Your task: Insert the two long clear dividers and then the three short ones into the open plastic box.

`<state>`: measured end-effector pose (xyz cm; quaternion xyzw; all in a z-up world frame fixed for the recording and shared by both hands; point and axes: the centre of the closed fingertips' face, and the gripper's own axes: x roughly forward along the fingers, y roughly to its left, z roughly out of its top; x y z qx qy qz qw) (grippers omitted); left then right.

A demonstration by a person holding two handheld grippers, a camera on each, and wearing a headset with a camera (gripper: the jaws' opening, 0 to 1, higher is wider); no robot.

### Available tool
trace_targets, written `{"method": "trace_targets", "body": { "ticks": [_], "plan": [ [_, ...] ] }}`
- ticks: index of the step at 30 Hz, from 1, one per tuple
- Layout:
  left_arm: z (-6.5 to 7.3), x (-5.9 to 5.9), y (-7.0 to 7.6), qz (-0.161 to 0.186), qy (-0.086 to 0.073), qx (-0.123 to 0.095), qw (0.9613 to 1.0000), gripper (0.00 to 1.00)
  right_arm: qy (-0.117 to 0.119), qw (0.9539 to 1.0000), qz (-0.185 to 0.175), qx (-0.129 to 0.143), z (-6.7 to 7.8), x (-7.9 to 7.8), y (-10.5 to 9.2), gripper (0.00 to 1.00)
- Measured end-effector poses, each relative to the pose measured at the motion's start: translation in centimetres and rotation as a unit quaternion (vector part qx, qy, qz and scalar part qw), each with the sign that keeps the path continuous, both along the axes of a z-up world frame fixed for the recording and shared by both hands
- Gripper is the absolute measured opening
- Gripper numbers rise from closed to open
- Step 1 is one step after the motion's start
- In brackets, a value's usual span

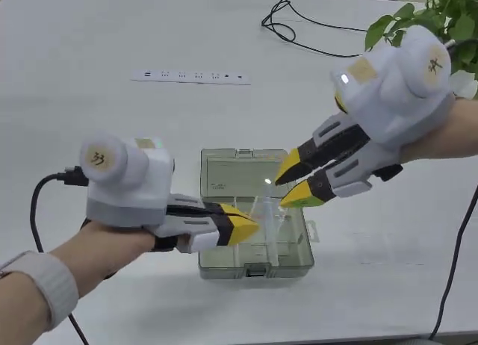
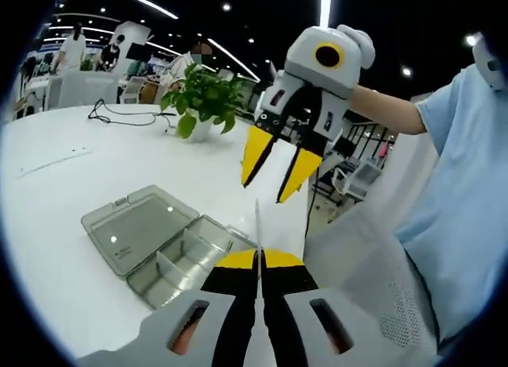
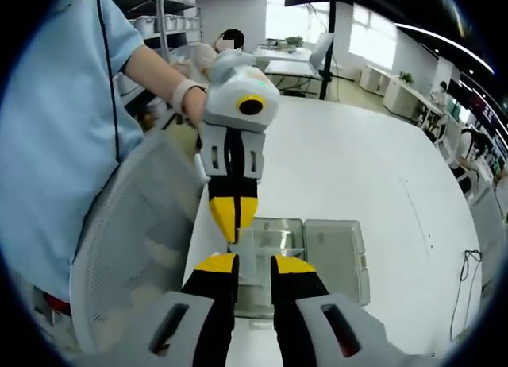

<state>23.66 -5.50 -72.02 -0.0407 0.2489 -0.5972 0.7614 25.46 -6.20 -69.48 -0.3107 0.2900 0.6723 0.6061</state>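
L tongs point(image 2: 259, 256) clenched on 1 clear divider point(image 2: 257, 224); R tongs point(image 3: 254, 262) released, over 1 open box point(image 1: 224, 269).

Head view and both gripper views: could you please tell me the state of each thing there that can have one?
box: open, standing on the table.
lid: folded back, lying flat behind the box.
fitted dividers: upright inside the box.
held divider: clamped in the left gripper, over the box.
left gripper: shut on the held divider.
right gripper: open, holding nothing, above the box.
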Motion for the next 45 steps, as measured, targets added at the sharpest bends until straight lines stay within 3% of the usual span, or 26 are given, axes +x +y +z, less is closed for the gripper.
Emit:
{"method": "trace_targets", "body": {
  "ticks": [5,6,12,26,39,45],
  "plan": [
    [0.1,-0.2,-0.1,-0.018,-0.053,0.011,0.9984,0.00,0.019,0.9995,0.017,-0.020,-0.4,-0.7,0.1,0.11],
    [0.3,-0.1,-0.1,-0.021,-0.073,0.009,0.9970,0.00,0.022,0.9992,0.023,-0.024,-0.4,-0.9,0.0,0.11],
    [0.2,-0.4,-0.1,-0.036,-0.098,0.021,0.9943,0.00,0.022,0.9987,0.032,-0.033,-0.5,-0.7,0.0,0.08],
    [0.2,-0.2,0.2,-0.034,-0.095,0.018,0.9948,0.00,0.028,0.9956,0.068,-0.058,-0.9,-1.6,0.9,0.03],
    [-0.5,-0.3,0.7,-0.025,-0.077,0.028,0.9964,0.00,0.030,0.9936,0.061,-0.090,-1.4,-1.9,1.6,0.02],
    [-0.7,0.0,1.3,-0.012,-0.079,0.032,0.9963,0.00,0.028,0.9936,0.056,-0.094,-1.5,-1.9,2.3,0.02]
  ]
}}
